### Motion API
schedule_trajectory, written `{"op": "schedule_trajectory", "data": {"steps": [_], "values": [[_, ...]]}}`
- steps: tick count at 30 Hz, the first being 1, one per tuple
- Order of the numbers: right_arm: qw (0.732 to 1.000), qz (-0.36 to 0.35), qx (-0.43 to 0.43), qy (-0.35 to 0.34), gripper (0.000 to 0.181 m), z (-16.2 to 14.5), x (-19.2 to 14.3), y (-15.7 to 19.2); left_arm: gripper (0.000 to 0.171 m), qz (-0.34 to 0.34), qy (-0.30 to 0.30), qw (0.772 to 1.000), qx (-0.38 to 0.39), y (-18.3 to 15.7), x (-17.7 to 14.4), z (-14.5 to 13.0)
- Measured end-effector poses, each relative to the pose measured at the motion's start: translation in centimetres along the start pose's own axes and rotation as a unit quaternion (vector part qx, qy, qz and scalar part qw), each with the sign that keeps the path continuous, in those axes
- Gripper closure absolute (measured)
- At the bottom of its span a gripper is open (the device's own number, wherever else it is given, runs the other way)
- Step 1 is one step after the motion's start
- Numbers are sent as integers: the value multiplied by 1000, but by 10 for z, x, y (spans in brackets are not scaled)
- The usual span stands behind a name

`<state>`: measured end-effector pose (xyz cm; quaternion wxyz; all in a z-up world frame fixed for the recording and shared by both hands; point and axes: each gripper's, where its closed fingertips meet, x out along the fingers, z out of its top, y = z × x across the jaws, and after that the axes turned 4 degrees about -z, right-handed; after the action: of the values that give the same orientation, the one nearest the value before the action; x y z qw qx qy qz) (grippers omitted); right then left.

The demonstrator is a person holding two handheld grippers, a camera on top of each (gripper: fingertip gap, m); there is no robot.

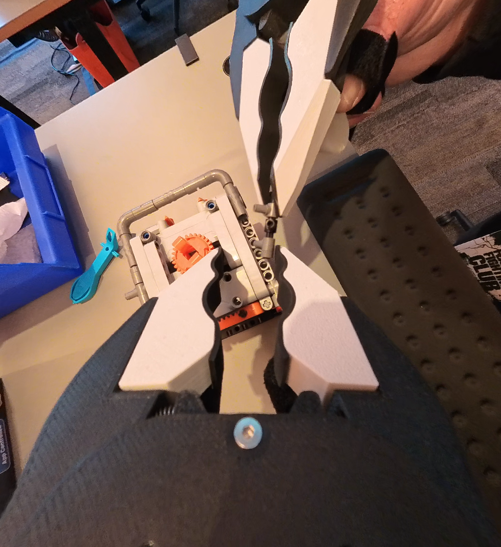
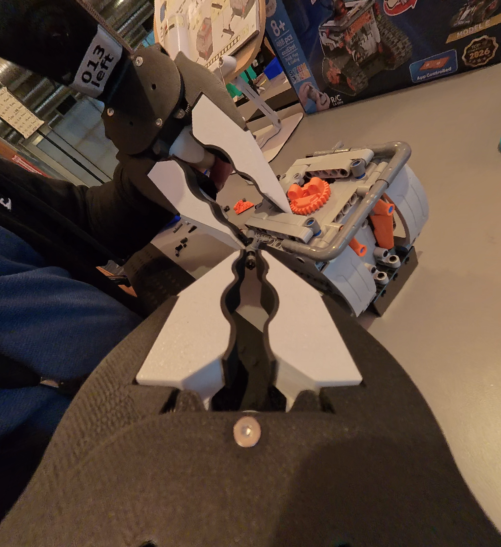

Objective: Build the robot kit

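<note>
left gripper (image 1: 247, 266) fingers clamped round grey brick model (image 1: 201, 245) | right gripper (image 2: 250, 256) pinching small black pin (image 2: 250, 260) at model's 3 o'clock | teal tool (image 1: 93, 266) at 9 o'clock

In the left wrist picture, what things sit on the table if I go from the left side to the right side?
Blue bin → teal tool → grey and orange brick model → small grey and black connector piece pinched by the right hand-held gripper → black perforated panel.
</note>
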<state>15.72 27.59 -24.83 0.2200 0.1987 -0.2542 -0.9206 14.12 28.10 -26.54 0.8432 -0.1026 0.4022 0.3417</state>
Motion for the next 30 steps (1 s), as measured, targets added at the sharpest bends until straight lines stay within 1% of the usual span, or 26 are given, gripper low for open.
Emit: {"op": "schedule_trajectory", "data": {"steps": [5, 12, 17, 20, 23, 27, 30], "values": [[1000, -4, -29, -5, 177, 1, 0, 1, 142, -3, 2, 1000, -3, -1, 1, 1], [999, 0, -41, -1, 177, 1, -1, 0, 145, -7, 2, 1000, -11, -1, 1, 2], [999, 3, -49, -8, 177, 3, -3, 1, 138, -12, 10, 1000, -19, -1, -1, 0], [998, 7, -69, -15, 177, 5, -4, 4, 135, -24, 9, 999, -29, -2, 0, 2], [996, 6, -89, -11, 177, 6, -4, 4, 129, -41, -5, 998, -53, -4, 0, 7], [993, 7, -119, -5, 177, 7, -7, 3, 128, -46, -11, 996, -69, -4, -2, 10], [988, 12, -154, -2, 177, 8, -9, 4, 128, -53, -28, 994, -90, -3, -5, 18]]}}
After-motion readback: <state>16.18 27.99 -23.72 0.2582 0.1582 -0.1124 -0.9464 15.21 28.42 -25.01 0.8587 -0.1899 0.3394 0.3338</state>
